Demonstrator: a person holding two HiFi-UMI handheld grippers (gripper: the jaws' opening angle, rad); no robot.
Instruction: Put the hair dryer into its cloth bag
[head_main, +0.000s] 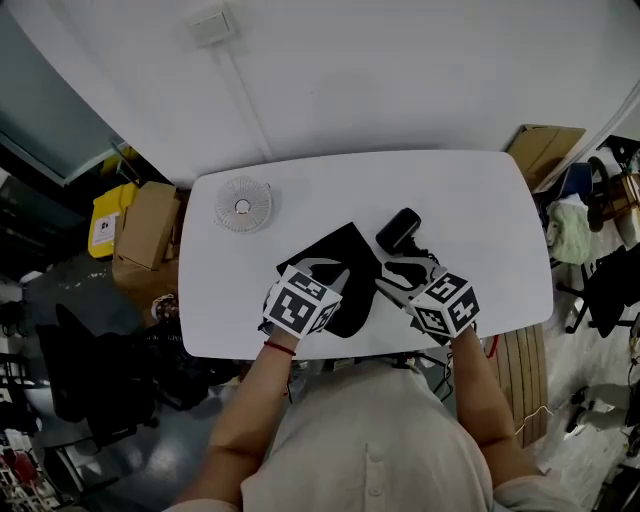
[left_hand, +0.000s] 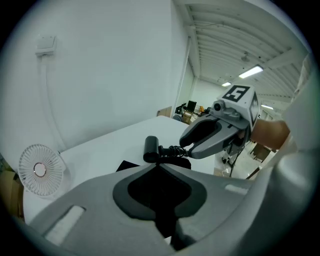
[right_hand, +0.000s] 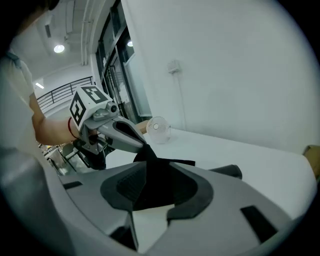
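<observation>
A white bench (head_main: 470, 200) with a smooth matte top and rounded corners carries everything. The cloth bag (head_main: 345, 262), soft, black and limp, lies roughly diamond-shaped at the middle of the bench, with its lower corner near the near edge. The left gripper (head_main: 330, 275) comes in over the near edge, and its grey moulded fingers (right_hand: 125, 132) are pressed together on a fold of the bag. That fold stands up in a small peak at their tips. The hair dryer (head_main: 399, 230) is outside the bag, lying on the bench just beside the bag's far right side. It is a stubby black barrel with a dull finish, and its coiled black cord (head_main: 425, 262) trails toward the near edge. The right gripper (head_main: 392, 282) sits at the bag's right edge next to that cord. Its fingers are spread, with black cloth and a strip of white bench showing in the gap between them, and they pinch nothing. A small round white fan (head_main: 242, 204) with a fine radial grille stands toward the far left corner, well apart from the bag. Bare bench top runs along the far edge and across the right end, and a narrower strip is free at the near left corner. Brown cardboard boxes (head_main: 148, 225) stand on the floor beyond the left edge.
</observation>
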